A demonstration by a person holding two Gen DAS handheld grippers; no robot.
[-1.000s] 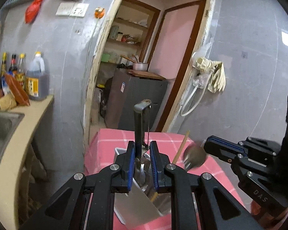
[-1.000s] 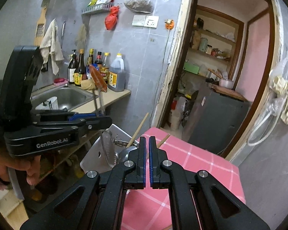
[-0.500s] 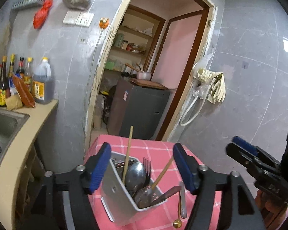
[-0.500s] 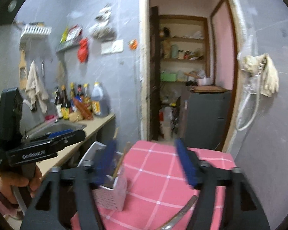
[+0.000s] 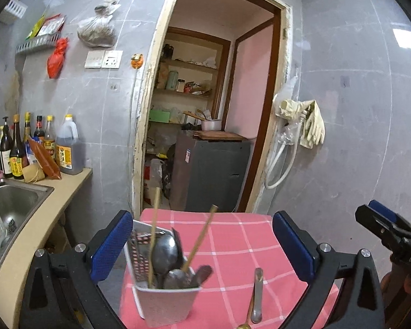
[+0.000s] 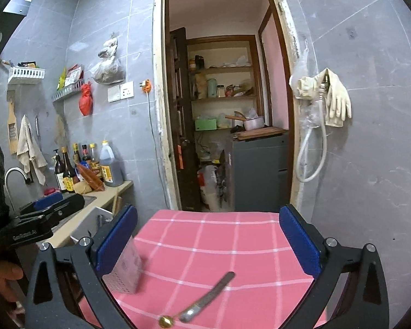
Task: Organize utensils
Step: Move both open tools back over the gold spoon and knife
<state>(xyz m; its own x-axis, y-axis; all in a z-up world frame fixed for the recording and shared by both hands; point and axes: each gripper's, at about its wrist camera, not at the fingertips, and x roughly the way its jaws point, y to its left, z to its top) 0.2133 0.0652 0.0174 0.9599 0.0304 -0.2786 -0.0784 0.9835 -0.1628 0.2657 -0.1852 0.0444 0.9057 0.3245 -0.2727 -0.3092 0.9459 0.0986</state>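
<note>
Right wrist view: our right gripper (image 6: 208, 244) has just been opening and stands wide with nothing between its pads; the loose utensil (image 6: 205, 297) lies flat on the pink tabletop (image 6: 211, 235) just ahead and below, long axis slanting lower-left to upper-right, nearer this hand than the equally spread, empty left gripper (image 5: 202, 249) facing the white holder (image 5: 164, 298)

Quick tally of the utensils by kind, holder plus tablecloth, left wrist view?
In the white holder:
Chopsticks: 2
Spoons: 2
Dark handles, kind unclear: 1, more may be hidden

On the pink tablecloth:
Metal handle, kind unclear: 1
Small gold spoon: 1

Total: 7 visible
</note>
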